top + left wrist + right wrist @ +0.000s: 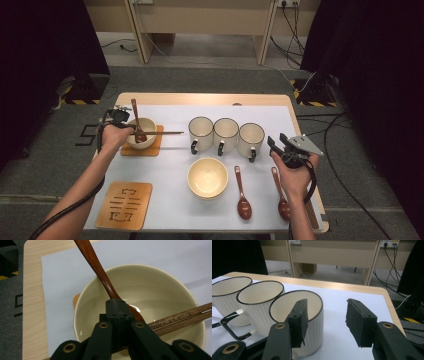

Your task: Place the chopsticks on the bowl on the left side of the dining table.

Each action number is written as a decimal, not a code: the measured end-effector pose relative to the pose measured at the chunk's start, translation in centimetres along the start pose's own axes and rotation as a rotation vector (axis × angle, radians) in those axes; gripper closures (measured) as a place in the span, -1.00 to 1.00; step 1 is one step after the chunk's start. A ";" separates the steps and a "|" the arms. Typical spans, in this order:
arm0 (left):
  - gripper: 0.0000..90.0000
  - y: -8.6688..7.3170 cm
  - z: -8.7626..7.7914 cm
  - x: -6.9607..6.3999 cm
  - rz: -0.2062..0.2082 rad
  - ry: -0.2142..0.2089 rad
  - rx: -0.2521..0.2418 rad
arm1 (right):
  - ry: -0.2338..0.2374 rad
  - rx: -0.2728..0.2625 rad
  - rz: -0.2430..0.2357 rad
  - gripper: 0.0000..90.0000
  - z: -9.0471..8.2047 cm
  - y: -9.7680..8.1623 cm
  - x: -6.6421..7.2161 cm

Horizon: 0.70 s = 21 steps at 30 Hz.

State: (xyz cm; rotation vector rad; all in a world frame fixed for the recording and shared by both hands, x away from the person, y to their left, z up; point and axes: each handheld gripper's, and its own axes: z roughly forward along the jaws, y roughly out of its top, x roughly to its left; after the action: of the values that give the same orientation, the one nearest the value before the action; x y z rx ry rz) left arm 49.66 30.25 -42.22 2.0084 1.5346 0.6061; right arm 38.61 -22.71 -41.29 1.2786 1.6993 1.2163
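Observation:
My left gripper (131, 124) (117, 305) is shut on the neck of a dark wooden spoon (135, 114) (93, 261). The spoon's handle leans up and away, and its scoop sits inside a cream bowl (146, 125) (160, 287) on an orange coaster (156, 146). A pair of wooden chopsticks (167, 133) (186, 317) rests across that bowl's rim. My right gripper (278, 141) (325, 307) stands open with nothing between its pads, just right of three white mugs, the nearest mug (251, 137) (313, 323) beside its left jaw.
The other two mugs (200, 131) (226, 131) stand in a row at the table's middle. A second cream bowl (207, 177) sits in front of them, with two wooden spoons (242, 195) (281, 196) to its right. A carved orange coaster (124, 205) lies at the front left.

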 end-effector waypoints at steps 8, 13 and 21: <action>0.97 0.0 -2.1 1.2 -0.034 0.015 -0.105 | -0.005 0.001 0.004 0.16 -0.2 0.1 -0.1; 0.97 -0.8 -4.0 3.1 -0.054 0.059 -0.148 | -0.006 -0.006 0.003 0.16 -0.2 0.1 -0.2; 0.97 -3.8 -5.1 6.9 -0.096 0.147 -0.101 | -0.006 0.001 0.004 0.16 -0.4 0.2 0.0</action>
State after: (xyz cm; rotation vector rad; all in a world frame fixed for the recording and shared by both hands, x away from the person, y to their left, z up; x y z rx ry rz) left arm 45.38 38.45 -40.65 1.8393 1.6409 0.7907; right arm 38.33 -22.80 -40.99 1.2852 1.6941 1.2135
